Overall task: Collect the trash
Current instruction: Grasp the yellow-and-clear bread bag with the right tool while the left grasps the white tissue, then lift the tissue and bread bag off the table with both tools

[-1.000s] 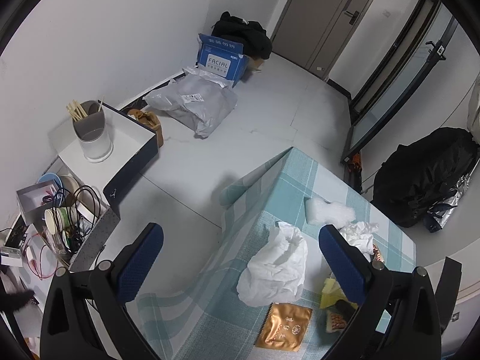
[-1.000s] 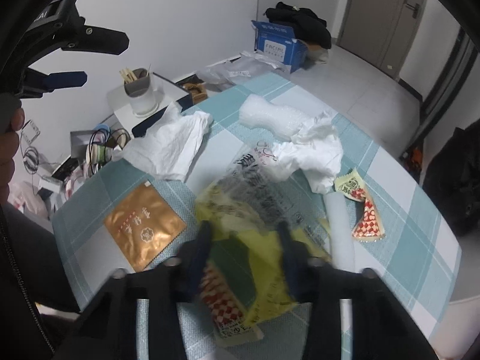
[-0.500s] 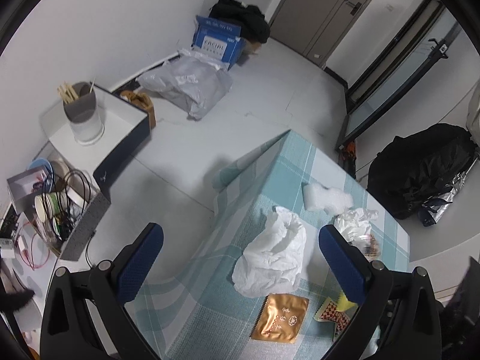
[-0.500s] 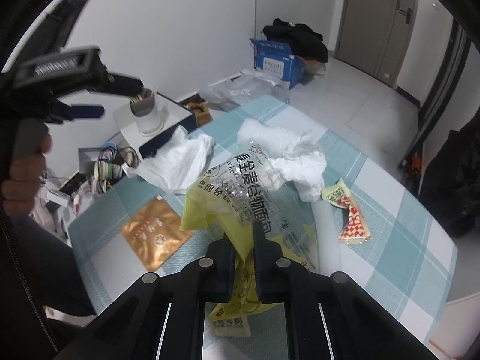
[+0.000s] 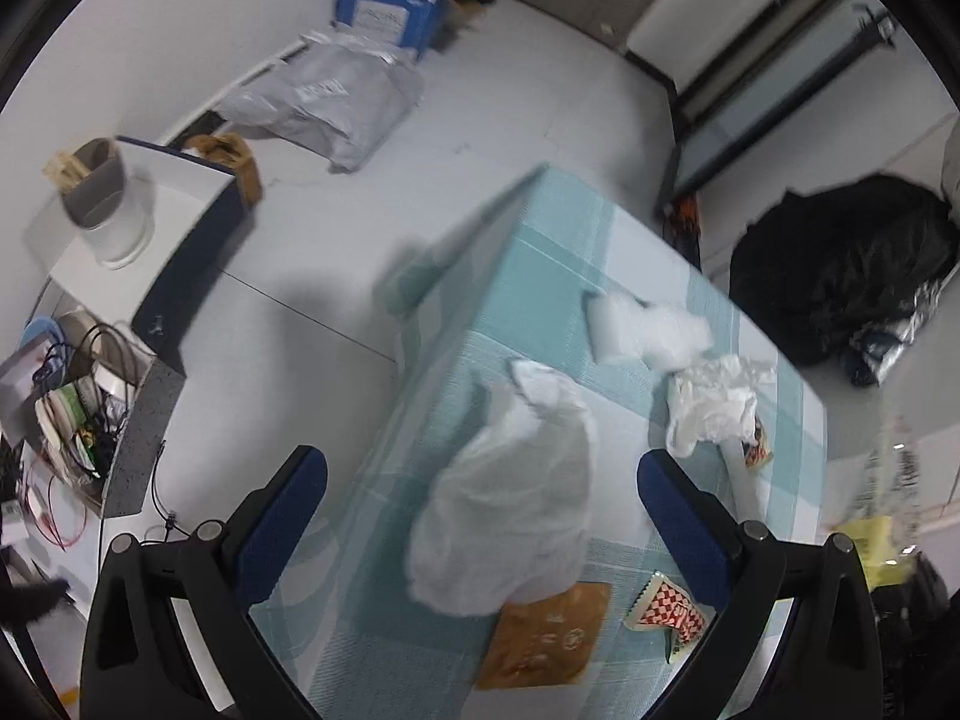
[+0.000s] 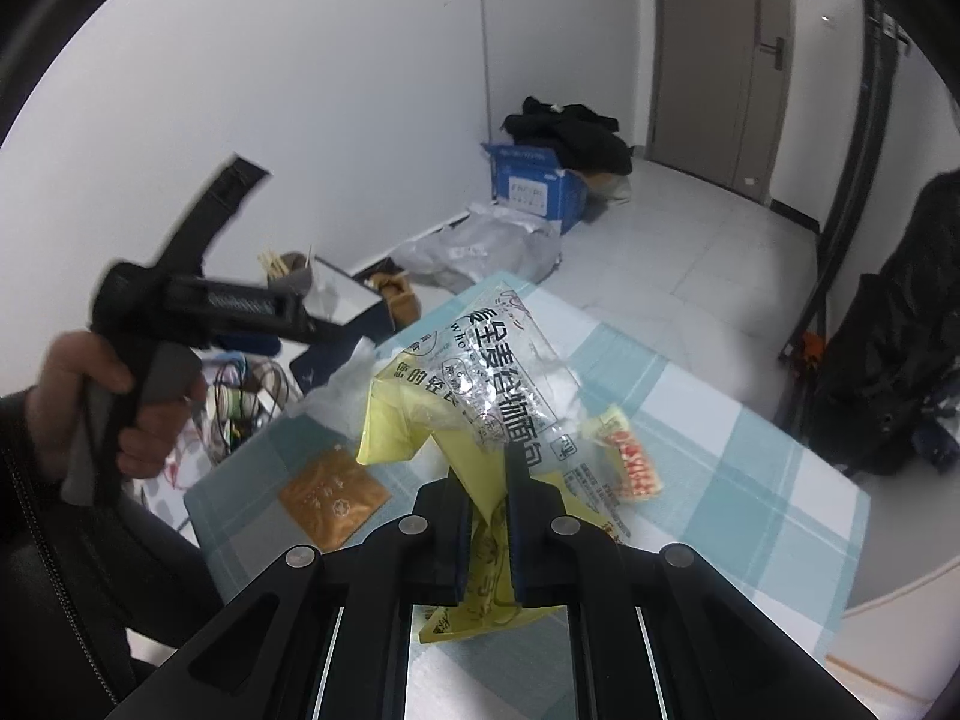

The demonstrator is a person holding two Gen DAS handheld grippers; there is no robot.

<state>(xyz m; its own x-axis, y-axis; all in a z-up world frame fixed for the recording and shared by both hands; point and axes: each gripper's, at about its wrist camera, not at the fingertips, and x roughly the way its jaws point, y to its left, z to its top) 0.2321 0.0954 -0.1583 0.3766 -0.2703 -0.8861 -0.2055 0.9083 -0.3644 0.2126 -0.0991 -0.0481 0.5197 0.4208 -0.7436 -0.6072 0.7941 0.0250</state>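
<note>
My right gripper is shut on a yellow and clear printed wrapper and holds it up above the teal checked table. The same wrapper shows at the right edge of the left wrist view. My left gripper is open, hanging over a crumpled white plastic bag with nothing between its fingers. On the cloth lie a gold sachet, a red-checked wrapper, crumpled white paper and a white padded piece.
Table edge and corner drop to a tiled floor. On the floor stand a blue box, a grey mailer bag, a white cabinet with a cup, a cable-filled box and a black bag.
My right gripper closed on the yellow wrapper and lifted it off the table. My left gripper came lower and closer over the white plastic bag, still open.
</note>
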